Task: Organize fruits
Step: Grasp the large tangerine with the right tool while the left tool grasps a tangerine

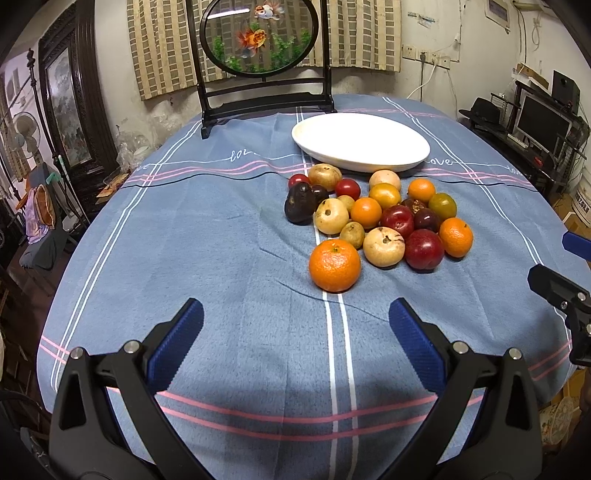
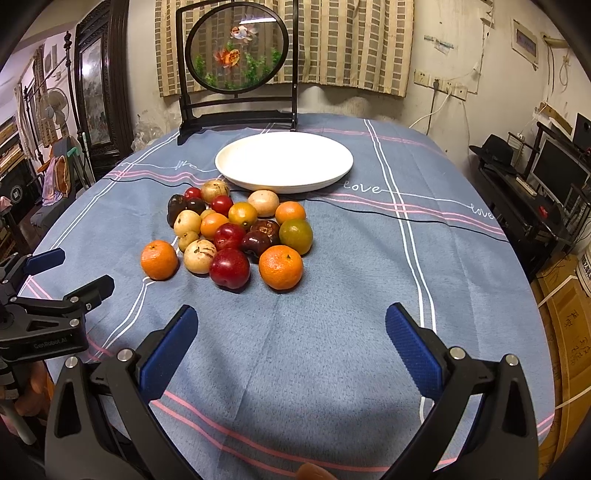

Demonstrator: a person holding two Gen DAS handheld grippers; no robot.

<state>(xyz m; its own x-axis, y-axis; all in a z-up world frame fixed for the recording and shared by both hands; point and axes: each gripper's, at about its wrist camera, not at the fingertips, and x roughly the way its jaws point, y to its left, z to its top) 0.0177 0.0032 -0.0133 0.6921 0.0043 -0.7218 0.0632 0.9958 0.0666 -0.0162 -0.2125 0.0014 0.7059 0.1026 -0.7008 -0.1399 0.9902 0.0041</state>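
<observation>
Several fruits lie piled on the blue tablecloth: oranges, red plums, tan round fruits and dark ones. The nearest orange (image 1: 334,264) (image 2: 159,259) sits slightly apart from the pile. Behind the pile stands a white oval plate (image 1: 388,157) (image 2: 258,147), with nothing on it. My left gripper (image 1: 295,321) is open, hovering over the cloth just short of the nearest orange. My right gripper (image 2: 291,325) is open too, short of another orange (image 2: 281,266) and a red plum (image 2: 229,268). Each gripper shows at the edge of the other's view, the left gripper (image 2: 77,269) also open there.
A black-framed round goldfish screen (image 1: 258,35) (image 2: 236,48) stands at the table's far edge behind the plate. The round table (image 1: 221,240) drops off on both sides; furniture and a monitor (image 1: 543,122) stand to the right, cabinets to the left.
</observation>
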